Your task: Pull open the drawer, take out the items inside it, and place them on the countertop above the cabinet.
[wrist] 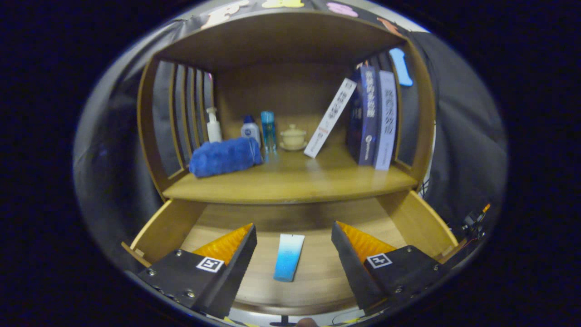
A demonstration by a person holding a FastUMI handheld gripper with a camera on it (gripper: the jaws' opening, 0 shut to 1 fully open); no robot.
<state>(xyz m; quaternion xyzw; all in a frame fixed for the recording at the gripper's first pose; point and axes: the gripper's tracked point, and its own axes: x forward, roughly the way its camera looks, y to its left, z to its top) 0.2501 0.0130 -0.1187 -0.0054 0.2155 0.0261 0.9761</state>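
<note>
Tongs (294,238) hung wide open over the pulled-out drawer (163,227), gripping nothing.
Between the two fingers, low centre of the frame, a blue tube (288,257) lay flat on the drawer floor; above, the countertop (290,184) carried a blue towel (224,156) at left.

We faced a wooden cabinet (150,136) with slatted sides and a plain wooden back panel (281,91), roofed by a board. Black cloth (463,136) hung as the booth's wall behind and beside it, under dim, warm light
</note>
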